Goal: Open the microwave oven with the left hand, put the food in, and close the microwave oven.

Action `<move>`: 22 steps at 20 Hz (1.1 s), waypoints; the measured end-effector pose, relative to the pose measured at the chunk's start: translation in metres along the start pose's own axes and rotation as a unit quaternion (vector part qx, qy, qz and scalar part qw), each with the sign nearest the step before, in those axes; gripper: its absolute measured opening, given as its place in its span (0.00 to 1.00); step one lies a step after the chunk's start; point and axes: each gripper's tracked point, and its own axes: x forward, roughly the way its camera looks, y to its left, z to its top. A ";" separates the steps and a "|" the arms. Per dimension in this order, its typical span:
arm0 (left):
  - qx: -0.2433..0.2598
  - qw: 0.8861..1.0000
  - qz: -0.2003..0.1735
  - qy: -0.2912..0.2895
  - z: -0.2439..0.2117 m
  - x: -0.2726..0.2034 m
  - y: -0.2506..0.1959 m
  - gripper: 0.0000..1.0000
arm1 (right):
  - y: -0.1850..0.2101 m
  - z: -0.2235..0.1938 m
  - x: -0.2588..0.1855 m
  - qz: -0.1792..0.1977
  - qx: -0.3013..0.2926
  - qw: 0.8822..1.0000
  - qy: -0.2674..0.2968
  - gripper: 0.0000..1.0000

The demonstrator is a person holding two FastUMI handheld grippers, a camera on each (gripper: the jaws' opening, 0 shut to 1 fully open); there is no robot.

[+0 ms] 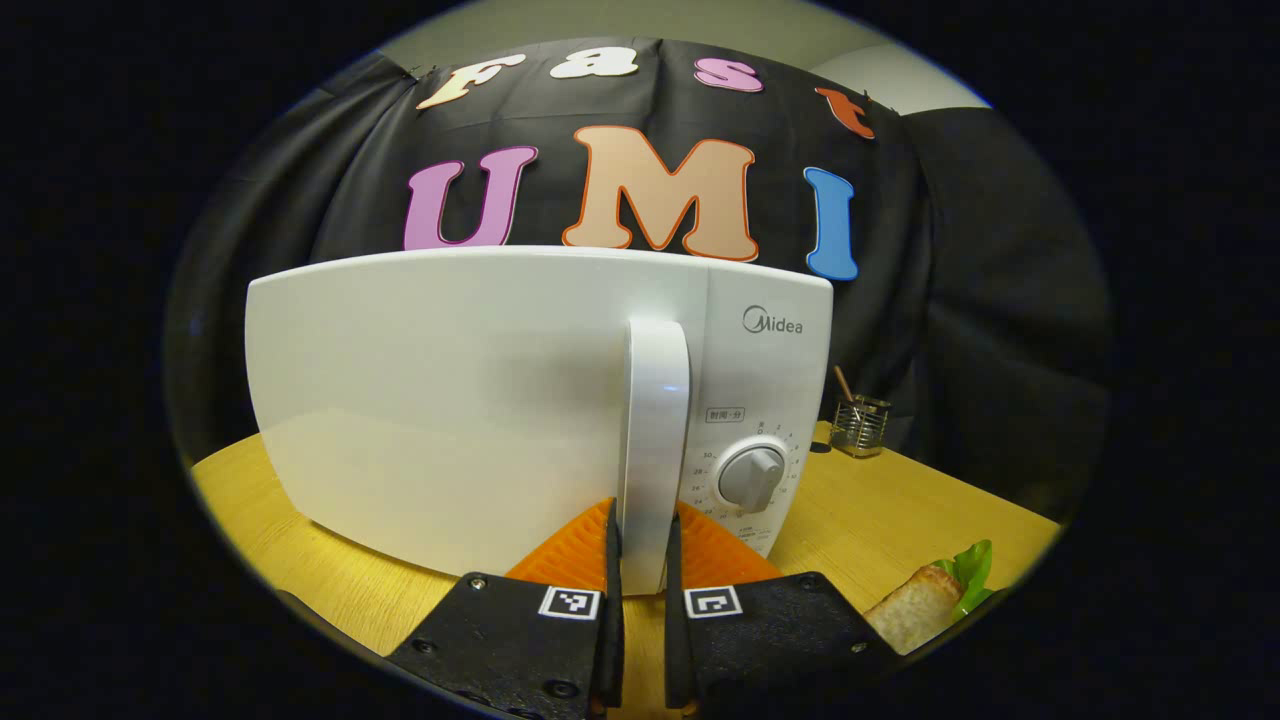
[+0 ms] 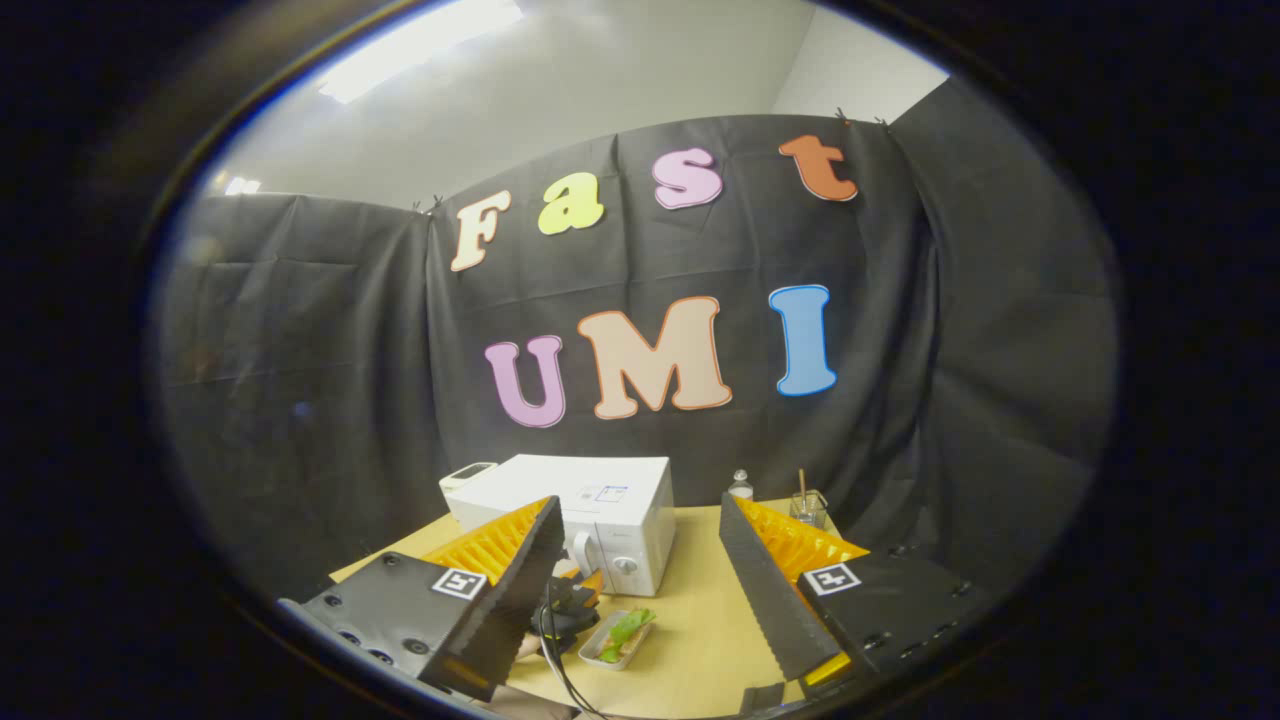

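The white microwave (image 1: 450,400) stands on the wooden table (image 1: 900,500), its door looking flush with the control panel and dial (image 1: 752,478). My left gripper (image 1: 643,515) is shut on the lower part of the vertical door handle (image 1: 657,400), one finger on each side. The food, toast with green lettuce (image 1: 935,598), lies low at the right. From higher up and farther back, the right gripper view has the microwave (image 2: 610,510) at centre, with the food tray (image 2: 620,635) in front of it and the left gripper (image 2: 570,605) at the handle. My right gripper (image 2: 637,500) hangs open and holds nothing.
A glass holder with sticks (image 1: 860,425) stands right of the microwave near the back cloth, also seen as the glass holder (image 2: 808,508) beside a small bottle (image 2: 740,485). A small white device (image 2: 467,476) sits left of the microwave's top. Bare table (image 2: 700,620) lies right of the tray.
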 end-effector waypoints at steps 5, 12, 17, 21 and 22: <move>-0.010 1.000 0.000 0.019 -0.008 -0.018 -0.001 0.13 | -0.012 -0.008 -0.002 -0.010 -0.009 1.000 -0.002 0.98; 0.019 0.999 -0.044 -0.002 -0.009 -0.099 0.014 0.18 | 0.001 -0.015 0.011 -0.001 -0.009 1.000 -0.006 0.94; 0.019 0.998 -0.056 0.013 -0.013 -0.142 0.030 0.23 | 0.030 -0.025 0.013 0.027 -0.014 1.000 0.000 0.94; 0.014 0.998 -0.053 0.016 -0.015 -0.170 0.050 0.28 | 0.054 -0.036 0.016 0.050 -0.023 0.998 0.003 0.98; 0.011 0.998 -0.055 0.018 -0.017 -0.175 0.053 0.29 | 0.058 -0.036 0.015 0.053 -0.027 0.998 0.000 0.98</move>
